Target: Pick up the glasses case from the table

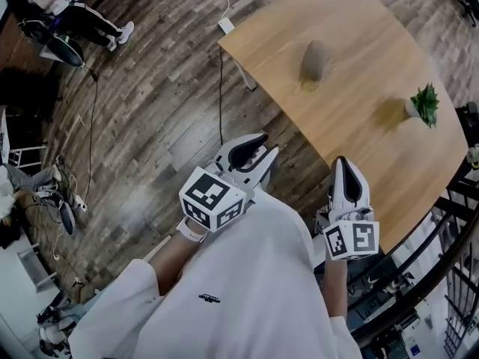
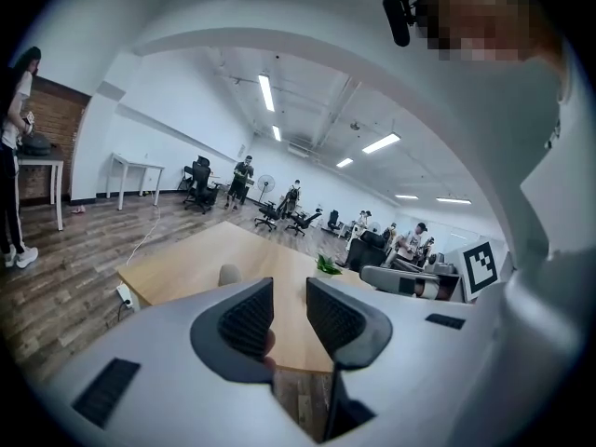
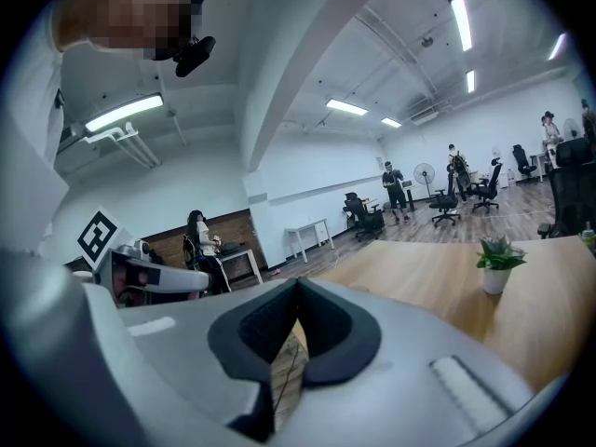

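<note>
The glasses case point(image 1: 315, 60) is a grey oval pouch lying on the far part of the wooden table point(image 1: 359, 21). It also shows small above the left jaw in the left gripper view point(image 2: 229, 274). My left gripper point(image 1: 268, 145) hovers over the floor just short of the table's near edge, well away from the case. Its jaws point(image 2: 290, 291) stand a little apart with nothing between them. My right gripper point(image 1: 340, 161) reaches over the table's near edge, its tips point(image 3: 297, 285) meeting, empty.
A small potted plant point(image 1: 425, 105) stands on the table's right side, right of the case. On the wooden floor by the table's far corner lies a power strip point(image 1: 226, 26) with a cable. A dark railing point(image 1: 449, 200) runs along the right. People and office chairs are farther off.
</note>
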The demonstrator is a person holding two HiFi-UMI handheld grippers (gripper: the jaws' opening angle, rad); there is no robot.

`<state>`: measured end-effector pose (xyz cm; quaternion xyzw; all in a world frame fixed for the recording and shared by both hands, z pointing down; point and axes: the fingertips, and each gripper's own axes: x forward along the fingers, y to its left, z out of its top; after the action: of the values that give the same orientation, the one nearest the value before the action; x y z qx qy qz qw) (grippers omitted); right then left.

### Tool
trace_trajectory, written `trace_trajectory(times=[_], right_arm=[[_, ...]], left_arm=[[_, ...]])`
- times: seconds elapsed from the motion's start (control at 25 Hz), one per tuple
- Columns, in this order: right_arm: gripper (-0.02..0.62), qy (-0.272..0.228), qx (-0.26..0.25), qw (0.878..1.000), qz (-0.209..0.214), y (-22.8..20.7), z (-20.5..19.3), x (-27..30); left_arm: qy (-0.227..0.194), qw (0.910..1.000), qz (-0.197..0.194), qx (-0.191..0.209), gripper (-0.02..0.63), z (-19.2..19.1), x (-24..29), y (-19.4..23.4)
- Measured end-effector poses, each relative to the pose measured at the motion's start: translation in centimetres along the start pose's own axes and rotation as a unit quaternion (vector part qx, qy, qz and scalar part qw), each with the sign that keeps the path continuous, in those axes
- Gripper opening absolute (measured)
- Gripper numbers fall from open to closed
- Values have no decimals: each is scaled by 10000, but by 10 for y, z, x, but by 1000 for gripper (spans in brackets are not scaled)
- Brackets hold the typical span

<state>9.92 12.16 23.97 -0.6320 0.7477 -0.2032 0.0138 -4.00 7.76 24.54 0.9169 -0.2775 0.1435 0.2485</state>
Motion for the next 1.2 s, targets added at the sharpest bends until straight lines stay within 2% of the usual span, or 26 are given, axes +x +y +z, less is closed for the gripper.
trace_trajectory(times=[0.4,0.64,0.84,1.2], right_arm=[[11,159,-10,9999,-20,-2,12,83],[11,215,-6,9997,-147,-11,11,116],[11,224,-111,9995,-188,-10,9,135],[11,240,-197,9992,-242,-26,11,141]], left_arm=[[85,9999,-97,14,135,38,31,67],[138,9997,-184,62,161,47,49,97],[232,9991,-290,198,193,46,60,111],[382,9982,-347,321,226,41,83,106]])
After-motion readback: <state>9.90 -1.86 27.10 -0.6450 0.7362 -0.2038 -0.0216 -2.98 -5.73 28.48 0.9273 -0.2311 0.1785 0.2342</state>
